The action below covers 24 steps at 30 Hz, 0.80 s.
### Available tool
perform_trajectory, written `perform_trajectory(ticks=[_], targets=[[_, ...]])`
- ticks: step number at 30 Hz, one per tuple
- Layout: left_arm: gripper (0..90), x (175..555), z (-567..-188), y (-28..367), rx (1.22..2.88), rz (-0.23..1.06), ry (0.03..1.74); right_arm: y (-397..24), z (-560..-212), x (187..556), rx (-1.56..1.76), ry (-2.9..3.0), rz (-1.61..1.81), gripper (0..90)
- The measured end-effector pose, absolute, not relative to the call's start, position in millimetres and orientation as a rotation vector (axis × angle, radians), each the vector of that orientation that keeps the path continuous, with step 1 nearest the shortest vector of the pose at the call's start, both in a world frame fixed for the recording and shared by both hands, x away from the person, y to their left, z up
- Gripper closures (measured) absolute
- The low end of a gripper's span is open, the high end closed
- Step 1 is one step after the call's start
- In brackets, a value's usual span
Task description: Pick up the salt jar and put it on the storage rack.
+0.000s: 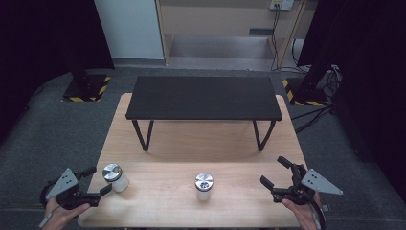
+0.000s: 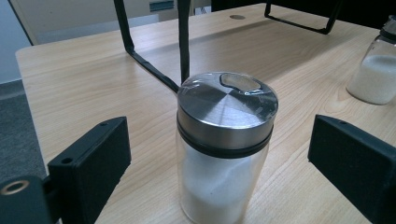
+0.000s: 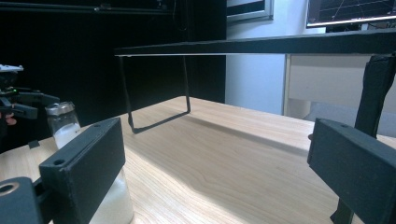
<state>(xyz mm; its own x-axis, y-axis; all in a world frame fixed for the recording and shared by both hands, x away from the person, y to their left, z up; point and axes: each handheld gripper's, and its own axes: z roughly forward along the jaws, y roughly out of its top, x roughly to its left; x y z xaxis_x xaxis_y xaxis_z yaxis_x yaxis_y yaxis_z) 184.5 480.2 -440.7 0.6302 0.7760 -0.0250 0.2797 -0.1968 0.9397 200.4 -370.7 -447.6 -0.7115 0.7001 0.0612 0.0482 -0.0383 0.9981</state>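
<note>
High view: the left gripper (image 1: 94,181), jaws spread, brackets the left shaker (image 1: 115,177), which stands upright near the table's (image 1: 163,143) front-left corner, well in front of the black shelf (image 1: 203,97). The centre shaker (image 1: 203,186) stands apart, between both tools; the right gripper (image 1: 275,172) is spread and empty.

Left gripper view: the left shaker's steel lid (image 2: 227,109) sits midway between the spread jaws, untouched, axis vertical.

Right gripper view: jaws spread, nothing pinched; the centre shaker (image 3: 112,203) shows behind one jaw.
</note>
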Motion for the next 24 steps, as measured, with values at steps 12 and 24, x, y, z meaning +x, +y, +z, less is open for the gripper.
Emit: perform_trajectory(ticks=[12, 24], targets=[[5.8, 200, -449, 468, 1.749, 0.558, 0.842, -371, -447, 200, 0.789, 1.765, 1.796, 4.4], [7.6, 212, -454, 459, 1.737, 0.556, 0.832, -371, -447, 199, 0.785, 1.766, 1.791, 4.7]])
